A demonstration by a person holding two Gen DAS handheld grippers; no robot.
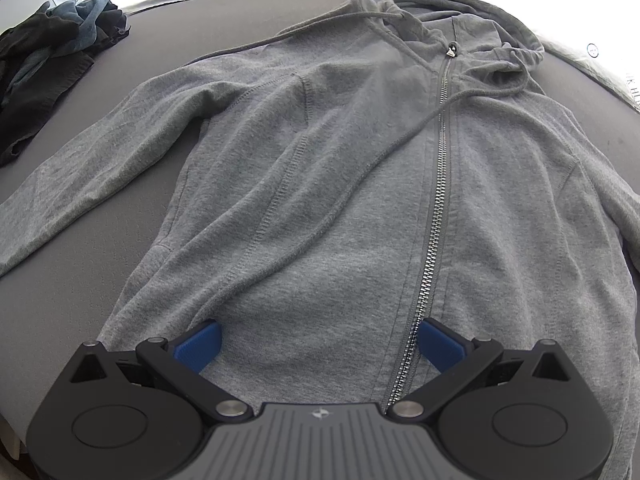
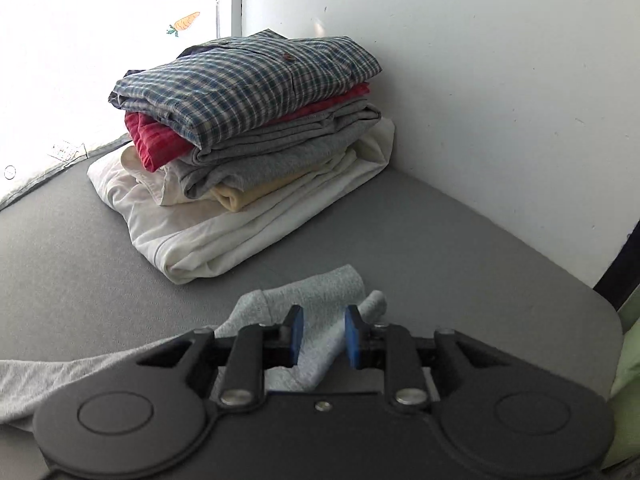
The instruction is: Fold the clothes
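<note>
- Left gripper (image 1: 318, 340): jaws spread wide, empty, low over hoodie (image 1: 340, 184) hem.
- Right gripper (image 2: 321, 336): jaws partly apart around sleeve cuff (image 2: 320, 292); grip uncertain.
- Hoodie flat, zipped, unfolded on table (image 1: 80, 300).
- Folded stack (image 2: 248, 128) done; dark pile (image 1: 48, 52) remains.

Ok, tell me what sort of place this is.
Probably a home laundry-folding spot, though it could be a staged setup. A grey hoodie lies spread on a grey padded surface, a stack of folded clothes sits by a white wall, and unfolded dark garments wait aside.
</note>
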